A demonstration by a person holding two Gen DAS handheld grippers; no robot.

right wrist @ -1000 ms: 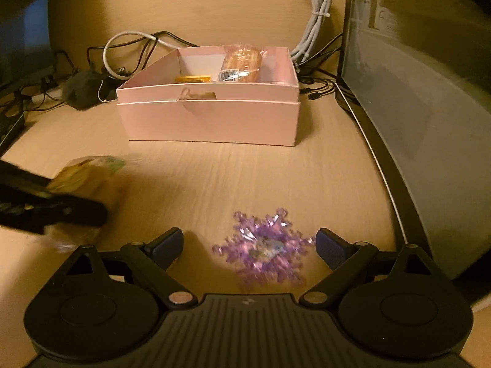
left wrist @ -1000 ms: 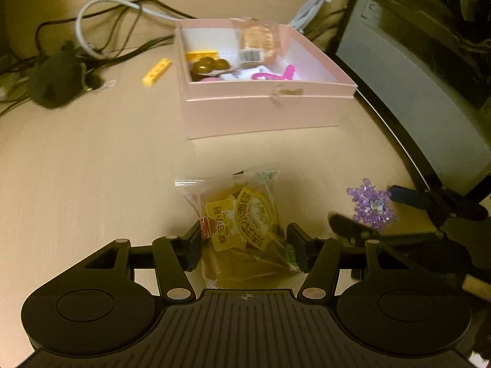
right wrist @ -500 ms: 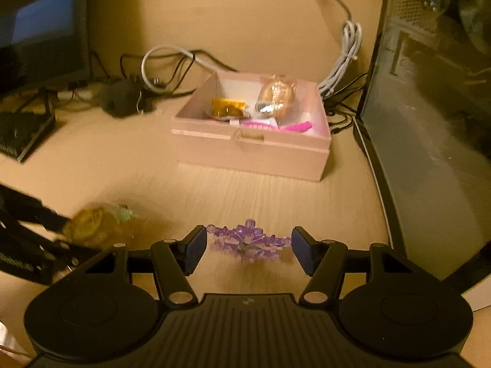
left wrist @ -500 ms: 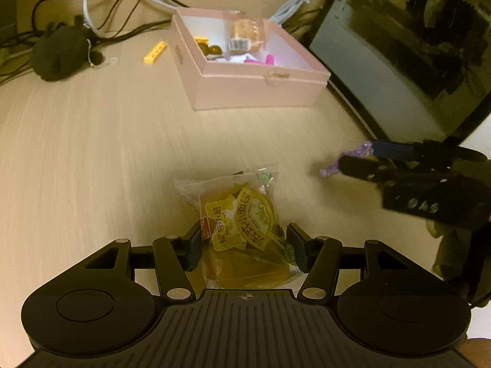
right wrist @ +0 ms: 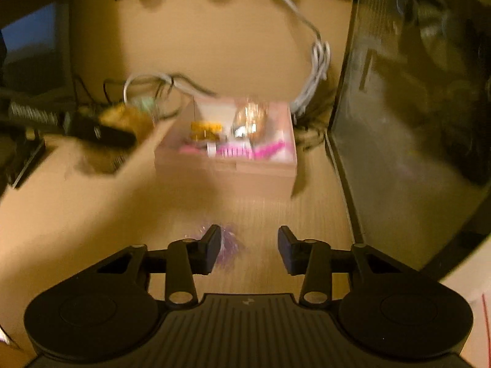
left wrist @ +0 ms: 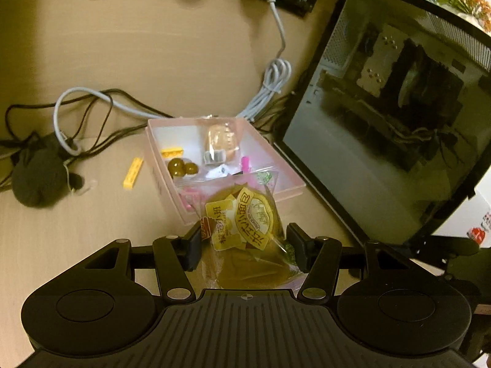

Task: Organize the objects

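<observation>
Left gripper (left wrist: 244,243) was clamped on one snack packet (left wrist: 245,230) hiding the pink box's (left wrist: 288,188) near edge, while the right gripper's (right wrist: 249,247) jaws were closing, one blurry purple snowflake (right wrist: 228,245) against its left pad.

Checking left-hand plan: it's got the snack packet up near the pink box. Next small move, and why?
Probably carry the packet forward over the pink box before opening. The left gripper holds it clamped in the air, just short of the box's near corner, and the box's right side looks free.
</observation>
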